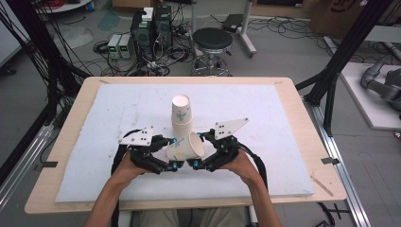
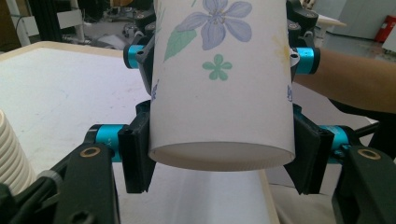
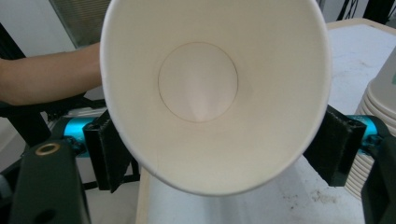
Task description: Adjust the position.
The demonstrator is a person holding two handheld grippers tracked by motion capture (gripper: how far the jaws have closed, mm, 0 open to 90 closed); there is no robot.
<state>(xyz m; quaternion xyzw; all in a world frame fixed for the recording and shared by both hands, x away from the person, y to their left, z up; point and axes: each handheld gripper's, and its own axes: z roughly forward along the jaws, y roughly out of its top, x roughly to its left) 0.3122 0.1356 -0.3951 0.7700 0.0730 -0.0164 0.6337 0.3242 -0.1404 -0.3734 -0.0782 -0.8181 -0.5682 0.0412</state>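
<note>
A: The left gripper (image 1: 174, 153) has its jaws squeezed on the bottom end of a paper cup (image 1: 185, 147). The cup lies on its side in the air, just above the white mat (image 1: 118, 109), between the two hands.

B: And the right gripper (image 1: 201, 150)?

A: Its jaws sit on both sides of the wide open end, right at the rim. They look like they touch the cup there.

B: How will the cup handle?

A: It looks very light and thin. The wall is smooth paper with blue flowers, so it could slip. A hard squeeze near the open end would likely crush it. The bottom end is stiffer, so that seems the better place to hold.

B: What is near it?

A: A stack of cups (image 1: 182, 113) stands upside down just behind it on the mat. The mat lies on a wooden table (image 1: 75, 111).
</note>
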